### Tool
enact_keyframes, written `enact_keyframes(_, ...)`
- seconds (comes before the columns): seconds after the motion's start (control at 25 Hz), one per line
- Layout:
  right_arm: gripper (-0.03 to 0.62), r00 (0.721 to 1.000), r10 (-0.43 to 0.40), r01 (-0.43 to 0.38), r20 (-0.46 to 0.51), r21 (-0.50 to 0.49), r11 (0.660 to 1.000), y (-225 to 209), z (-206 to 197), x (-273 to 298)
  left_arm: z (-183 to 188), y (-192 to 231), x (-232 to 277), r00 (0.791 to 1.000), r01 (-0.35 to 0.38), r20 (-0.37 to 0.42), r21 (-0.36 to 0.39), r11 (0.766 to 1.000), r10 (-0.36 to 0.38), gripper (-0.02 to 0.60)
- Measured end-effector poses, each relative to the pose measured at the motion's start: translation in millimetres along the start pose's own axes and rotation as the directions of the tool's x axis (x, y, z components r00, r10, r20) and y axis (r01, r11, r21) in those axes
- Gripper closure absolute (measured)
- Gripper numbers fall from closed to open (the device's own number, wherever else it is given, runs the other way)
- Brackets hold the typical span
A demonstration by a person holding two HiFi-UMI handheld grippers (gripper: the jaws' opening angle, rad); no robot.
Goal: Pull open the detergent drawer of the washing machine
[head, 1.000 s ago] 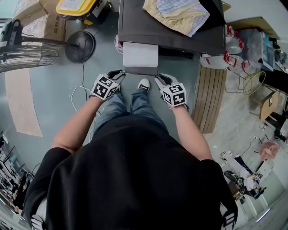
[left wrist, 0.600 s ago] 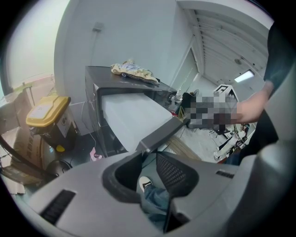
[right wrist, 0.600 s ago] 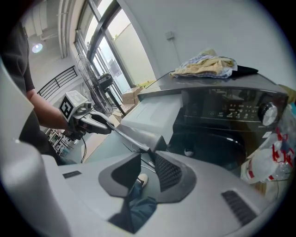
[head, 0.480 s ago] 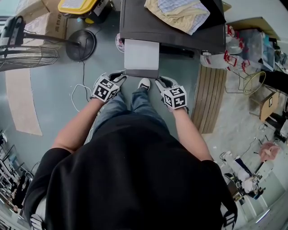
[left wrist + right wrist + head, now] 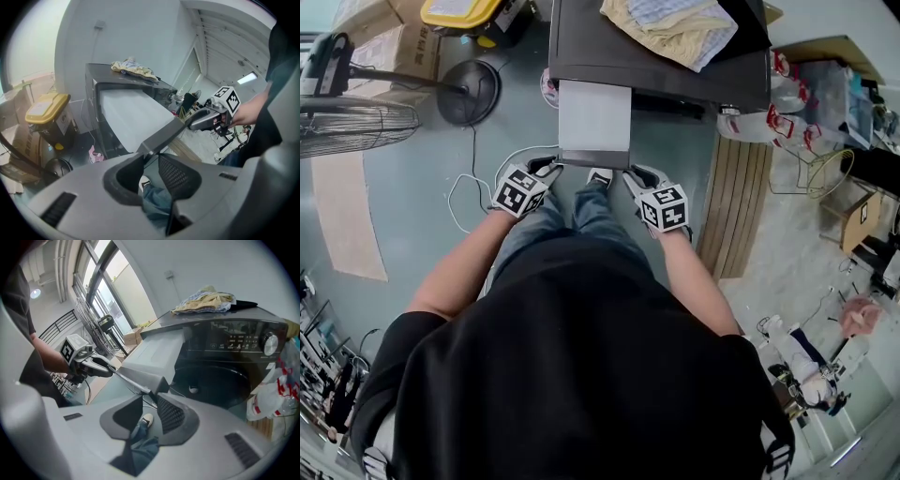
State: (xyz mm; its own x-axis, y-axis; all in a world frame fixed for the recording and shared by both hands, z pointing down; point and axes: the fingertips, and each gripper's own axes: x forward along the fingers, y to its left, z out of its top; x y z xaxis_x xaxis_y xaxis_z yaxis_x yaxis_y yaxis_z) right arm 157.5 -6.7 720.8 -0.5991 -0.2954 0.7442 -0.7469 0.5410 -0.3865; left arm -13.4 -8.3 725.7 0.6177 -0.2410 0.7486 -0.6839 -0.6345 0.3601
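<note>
A dark washing machine [image 5: 675,66] stands ahead, with its pale detergent drawer [image 5: 594,117] pulled far out toward me. The drawer's grey front panel [image 5: 594,159] spans between both grippers. My left gripper [image 5: 549,167] is shut on the panel's left end [image 5: 149,146], seen up close in the left gripper view. My right gripper [image 5: 632,173] is shut on the panel's right end [image 5: 158,383]. Each gripper view also shows the other gripper at the far end of the panel: the right gripper [image 5: 206,119] and the left gripper [image 5: 93,364].
Folded cloths [image 5: 670,28] lie on the machine's top. A floor fan [image 5: 356,117], a yellow-lidded bin [image 5: 455,13] and cardboard boxes stand at the left. A white cable [image 5: 473,187] runs across the floor. A slatted wooden board [image 5: 741,206] and plastic bags [image 5: 750,127] are at the right.
The drawer has slid further out of the machine toward me. Both grippers have moved back with its front panel, still gripping its two ends.
</note>
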Motion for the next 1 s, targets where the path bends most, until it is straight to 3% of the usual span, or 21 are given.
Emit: enact_keyframes(1.0, 0.488, 0.999, 0.027, -0.027, -0.023, -0.021, 0.999, -5.3, -10.4, 13.4, -9.7, 5.7, 10.2, 0.999, 0.028, -0.03, 0.01, 1.0, -0.027, 0.469)
